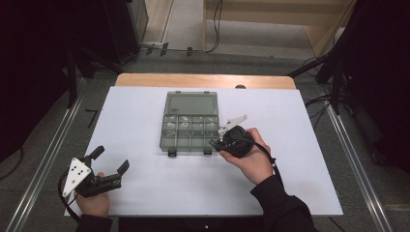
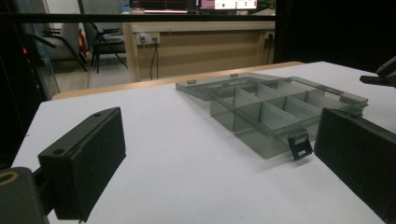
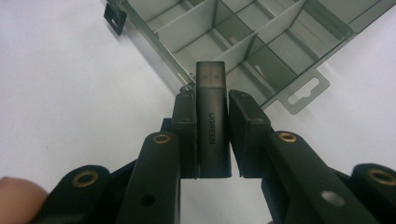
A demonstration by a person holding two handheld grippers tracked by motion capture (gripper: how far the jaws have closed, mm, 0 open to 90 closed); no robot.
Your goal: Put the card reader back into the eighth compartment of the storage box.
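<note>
Right gripper: jaws clamped from both sides on a dark USB adapter marked UGREEN, its translucent capped end poking out past the fingertips. Just beyond that end, the near wall of an open, smoky-grey compartment box, dividers and a hanging tab visible ahead of the fingers. Adapter held above the white table, at the box's right front corner. Left gripper: jaws spread wide, nothing between them, low near the table's front left, well apart from the box, which lies ahead of its fingers.

Grey carpet floor, dark surroundings
</note>
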